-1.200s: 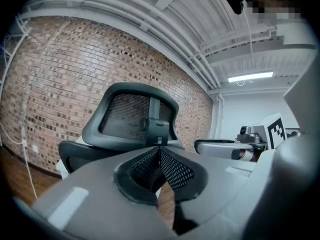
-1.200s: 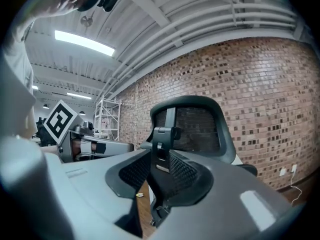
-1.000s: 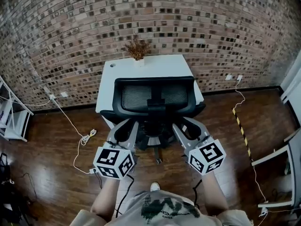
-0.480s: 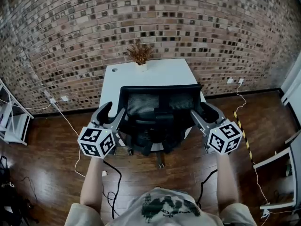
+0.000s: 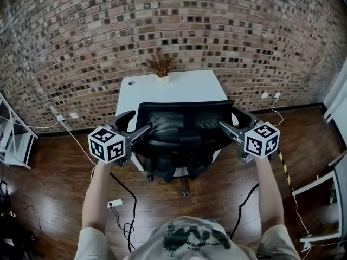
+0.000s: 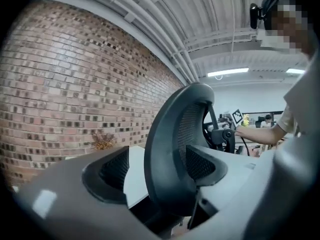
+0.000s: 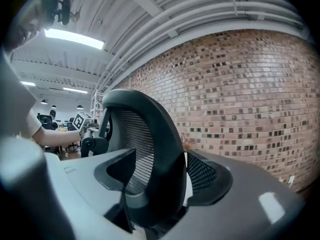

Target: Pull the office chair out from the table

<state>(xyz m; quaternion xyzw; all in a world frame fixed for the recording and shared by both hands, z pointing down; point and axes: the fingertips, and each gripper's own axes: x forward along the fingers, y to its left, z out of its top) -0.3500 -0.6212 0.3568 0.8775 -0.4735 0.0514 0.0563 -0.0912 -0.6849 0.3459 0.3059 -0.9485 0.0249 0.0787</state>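
Grippers at an office chair in a brick-walled room

My left gripper (image 5: 138, 121) and right gripper (image 5: 232, 119), jaws just opened wide, each have a side edge of the black mesh-backed office chair (image 5: 181, 124) between spread fingers. The chair stands close to the white rectangular table (image 5: 179, 85) just beyond my fingertips. Beyond that is a red-brown brick wall (image 5: 217, 31), with dark wooden plank floor (image 5: 49, 183) beneath.

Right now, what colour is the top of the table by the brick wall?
White. The table top shows best in the head view.
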